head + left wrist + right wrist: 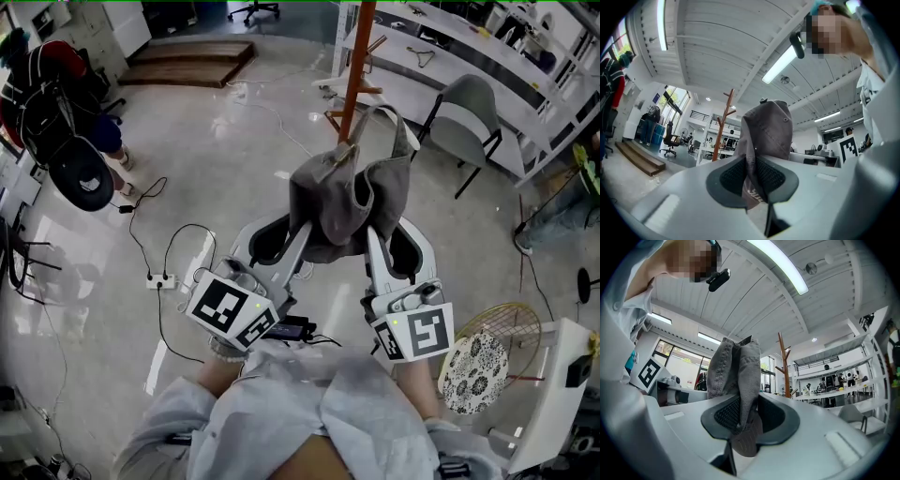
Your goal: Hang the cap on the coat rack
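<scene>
My left gripper (752, 174) is clamped on one edge of the grey cap (352, 202) and my right gripper (749, 416) on the other, with fabric pinched between each pair of pads. The head view shows the cap held up between both against the orange coat rack (359, 66); I cannot tell whether it touches a peg. Each gripper view shows only its own pinch, with the rack standing beyond the cap.

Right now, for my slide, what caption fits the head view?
Left gripper and right gripper, each shut on the grey cap, hold it before the orange coat rack.
</scene>
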### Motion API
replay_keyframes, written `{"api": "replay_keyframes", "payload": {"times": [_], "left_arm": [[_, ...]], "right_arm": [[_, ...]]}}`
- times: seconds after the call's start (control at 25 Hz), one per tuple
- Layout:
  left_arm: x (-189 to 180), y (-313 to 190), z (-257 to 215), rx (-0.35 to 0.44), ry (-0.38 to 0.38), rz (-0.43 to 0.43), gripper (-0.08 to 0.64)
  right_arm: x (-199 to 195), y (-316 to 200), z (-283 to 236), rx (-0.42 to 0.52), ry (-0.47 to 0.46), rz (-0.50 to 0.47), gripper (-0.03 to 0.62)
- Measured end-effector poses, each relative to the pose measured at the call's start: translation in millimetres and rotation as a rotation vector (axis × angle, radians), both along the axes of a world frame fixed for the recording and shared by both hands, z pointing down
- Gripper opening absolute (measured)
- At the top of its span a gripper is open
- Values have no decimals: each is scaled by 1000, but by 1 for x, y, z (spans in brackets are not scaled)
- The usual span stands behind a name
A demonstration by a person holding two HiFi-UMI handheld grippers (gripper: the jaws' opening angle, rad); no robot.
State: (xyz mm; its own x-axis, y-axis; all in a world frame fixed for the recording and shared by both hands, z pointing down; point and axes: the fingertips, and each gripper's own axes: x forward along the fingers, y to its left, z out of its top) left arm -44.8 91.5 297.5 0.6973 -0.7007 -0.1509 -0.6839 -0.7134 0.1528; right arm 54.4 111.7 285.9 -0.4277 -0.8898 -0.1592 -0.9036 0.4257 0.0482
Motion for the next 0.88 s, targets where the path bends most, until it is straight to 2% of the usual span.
{"api": "replay_keyframes", "payload": {"times": [0.52,0.88], "left_arm": [[-14,8,5,16,0,51,54],[-10,-15,1,38,6,37,54]], "right_arm": [[-16,13,6,8,4,56,98],[-10,-12,2,33,6,42,98]]}}
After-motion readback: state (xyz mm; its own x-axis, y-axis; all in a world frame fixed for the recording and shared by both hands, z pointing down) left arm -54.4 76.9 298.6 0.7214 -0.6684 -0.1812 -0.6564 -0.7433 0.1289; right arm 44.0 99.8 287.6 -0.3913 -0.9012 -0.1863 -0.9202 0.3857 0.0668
